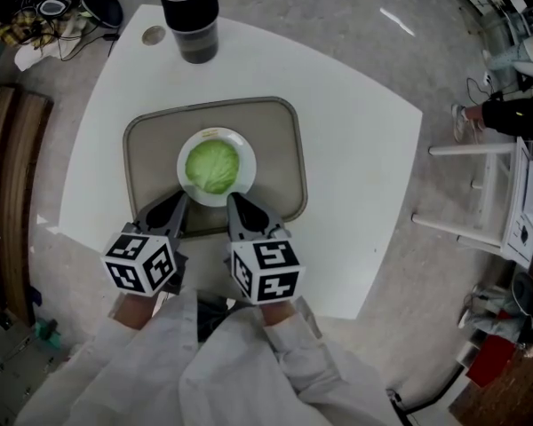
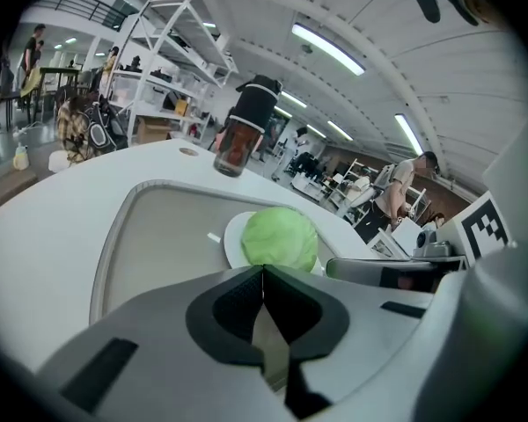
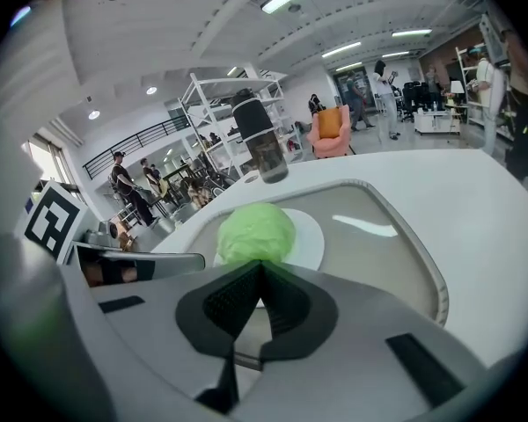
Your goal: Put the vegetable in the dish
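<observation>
A pale green cabbage (image 1: pixel 213 167) lies in a small white dish (image 1: pixel 240 145) in the middle of a grey tray (image 1: pixel 151 140). Both grippers hover side by side at the tray's near edge, just short of the dish. My left gripper (image 1: pixel 183 197) is shut with nothing between its tips, and my right gripper (image 1: pixel 232 198) is shut and empty too. In the left gripper view the cabbage (image 2: pixel 280 239) sits right beyond the closed tips (image 2: pixel 263 269). The right gripper view shows the cabbage (image 3: pixel 255 231) on the dish (image 3: pixel 310 240) past its closed tips (image 3: pixel 261 265).
A dark tumbler (image 1: pixel 189 14) stands at the far edge of the white table (image 1: pixel 355 149), beyond the tray. A small round disc (image 1: pixel 153 35) lies beside it. White shelving (image 1: pixel 506 193) stands to the right, cables (image 1: pixel 44 16) on the floor at upper left.
</observation>
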Demonstrator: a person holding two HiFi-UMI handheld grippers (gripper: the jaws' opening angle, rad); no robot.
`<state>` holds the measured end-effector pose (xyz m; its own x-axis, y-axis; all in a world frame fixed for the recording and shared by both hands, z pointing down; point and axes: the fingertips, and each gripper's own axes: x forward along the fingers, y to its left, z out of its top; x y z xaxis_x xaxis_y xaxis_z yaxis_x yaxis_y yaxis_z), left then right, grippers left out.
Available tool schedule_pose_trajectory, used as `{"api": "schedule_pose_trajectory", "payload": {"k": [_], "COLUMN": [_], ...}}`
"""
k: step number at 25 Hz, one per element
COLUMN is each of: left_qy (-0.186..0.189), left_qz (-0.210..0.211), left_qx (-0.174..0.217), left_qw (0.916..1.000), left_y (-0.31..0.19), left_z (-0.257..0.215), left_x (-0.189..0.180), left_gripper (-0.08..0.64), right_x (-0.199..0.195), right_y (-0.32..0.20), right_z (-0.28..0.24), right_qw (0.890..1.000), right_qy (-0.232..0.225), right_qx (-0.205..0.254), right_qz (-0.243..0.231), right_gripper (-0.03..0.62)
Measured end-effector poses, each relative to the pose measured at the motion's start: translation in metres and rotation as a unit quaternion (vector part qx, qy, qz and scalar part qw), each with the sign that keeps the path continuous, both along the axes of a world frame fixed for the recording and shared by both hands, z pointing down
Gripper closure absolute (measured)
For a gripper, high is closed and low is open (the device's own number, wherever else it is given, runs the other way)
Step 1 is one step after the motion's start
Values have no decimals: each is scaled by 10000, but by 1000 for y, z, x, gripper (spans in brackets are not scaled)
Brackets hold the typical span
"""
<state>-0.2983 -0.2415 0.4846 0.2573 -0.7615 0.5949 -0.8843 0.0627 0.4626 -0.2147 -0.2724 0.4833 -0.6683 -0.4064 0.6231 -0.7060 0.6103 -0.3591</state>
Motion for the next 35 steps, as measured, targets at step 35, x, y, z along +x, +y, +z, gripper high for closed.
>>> {"api": "schedule_pose_trajectory", "payload": {"k": [35], "left_qy": [-141], "left_qz": [-234], "left_qx": [1103], "left_qw": [9935], "left_y": [71], "left_z": [-96], "left_x": [87], "left_gripper": [552], "right_x": [61], "right_y": [58], "right_z": [-121], "right_qw": [9864], "right_qy": [-955], "right_qx": [1240], "right_qz": [-497], "right_gripper": [581]}}
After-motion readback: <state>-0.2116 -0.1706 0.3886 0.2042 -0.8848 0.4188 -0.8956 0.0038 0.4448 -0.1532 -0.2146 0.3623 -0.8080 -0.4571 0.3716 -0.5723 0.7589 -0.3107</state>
